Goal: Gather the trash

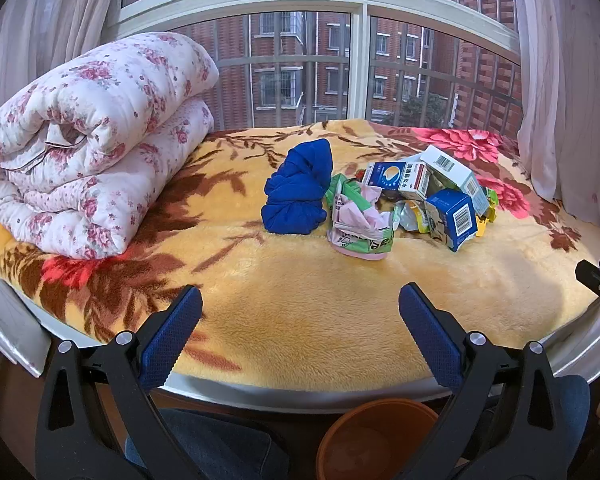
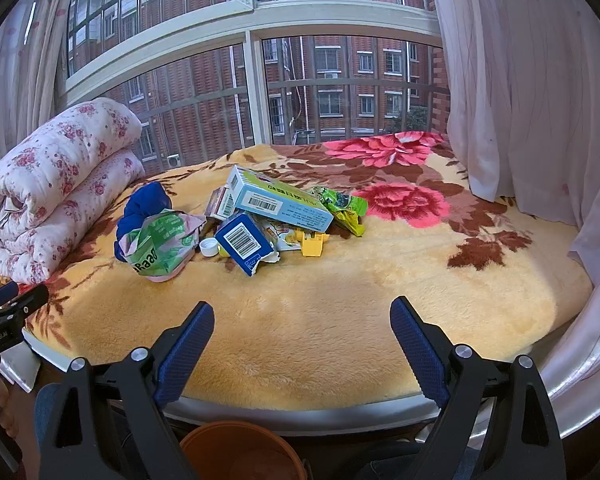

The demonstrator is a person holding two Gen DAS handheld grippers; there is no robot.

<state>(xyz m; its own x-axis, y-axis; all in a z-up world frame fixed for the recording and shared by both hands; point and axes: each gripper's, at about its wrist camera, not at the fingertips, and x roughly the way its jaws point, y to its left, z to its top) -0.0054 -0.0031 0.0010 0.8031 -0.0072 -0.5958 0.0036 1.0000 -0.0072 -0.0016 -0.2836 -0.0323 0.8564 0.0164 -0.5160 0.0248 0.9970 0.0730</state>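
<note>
A heap of trash lies on the yellow flowered blanket (image 1: pixel 300 300) (image 2: pixel 320 320): a crumpled green and pink wrapper (image 1: pixel 358 220) (image 2: pixel 160 244), a long light-blue box (image 1: pixel 452 174) (image 2: pixel 280 200), a torn dark-blue box (image 1: pixel 450 216) (image 2: pixel 246 244), a green foil bag (image 2: pixel 346 206), a white bottle cap (image 2: pixel 209 247) and a yellow plastic piece (image 2: pixel 313 243). My left gripper (image 1: pixel 300 300) hangs open over the near edge, well short of the heap. My right gripper (image 2: pixel 302 312) is open too, with nothing between its fingers. A brown bin (image 1: pixel 376 436) (image 2: pixel 240 452) stands below the edge.
A blue cloth bundle (image 1: pixel 298 192) (image 2: pixel 144 208) lies left of the trash. A rolled floral quilt (image 1: pixel 92 140) (image 2: pixel 56 184) fills the left side. Barred windows stand behind, curtains (image 2: pixel 520 80) at the right. A person's jeans (image 1: pixel 204 440) show beside the bin.
</note>
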